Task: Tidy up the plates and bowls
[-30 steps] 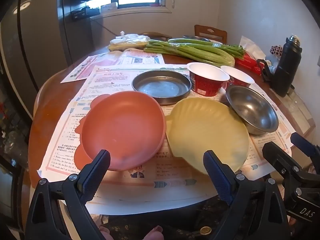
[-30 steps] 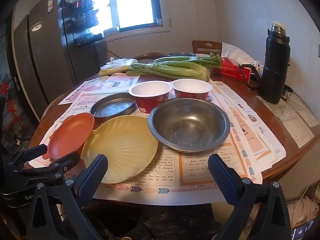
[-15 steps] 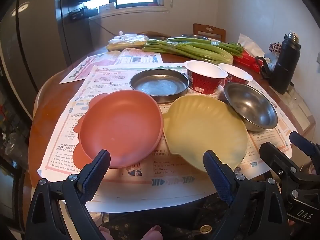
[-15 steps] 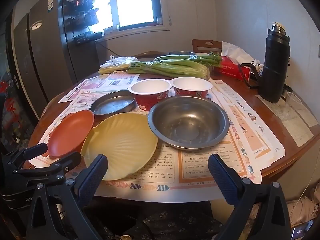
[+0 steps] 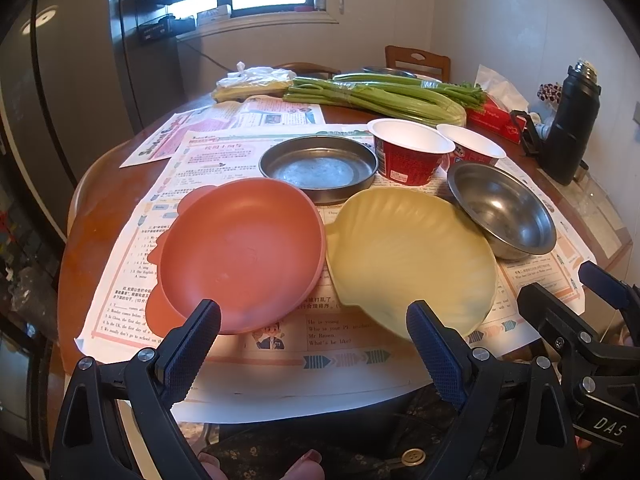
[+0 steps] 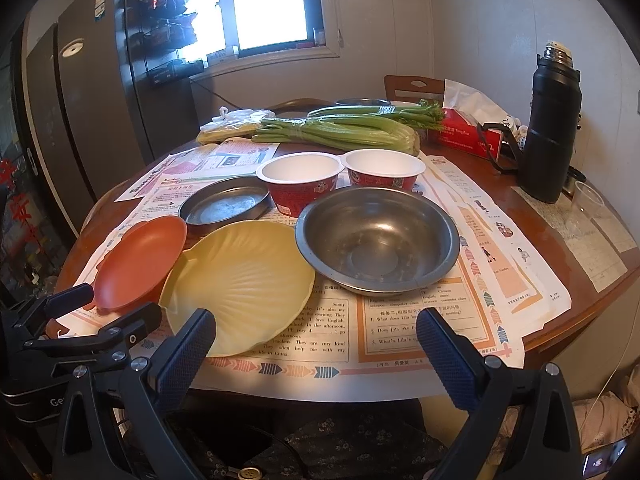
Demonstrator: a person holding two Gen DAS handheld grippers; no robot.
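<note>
With both your left tongs and right tongs wide and empty, nothing is stacked: the orange plate sits at eleven o'clock, touching the yellow plate at one, within easy reach.

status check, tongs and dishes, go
Left tongs open, empty. Right tongs open, empty. Orange plate, yellow shell plate, steel bowl unstacked. Nothing blocking.

In front of me I count one orange plate, one yellow shell plate, one steel pan, one steel bowl, and two red paper bowls.
</note>
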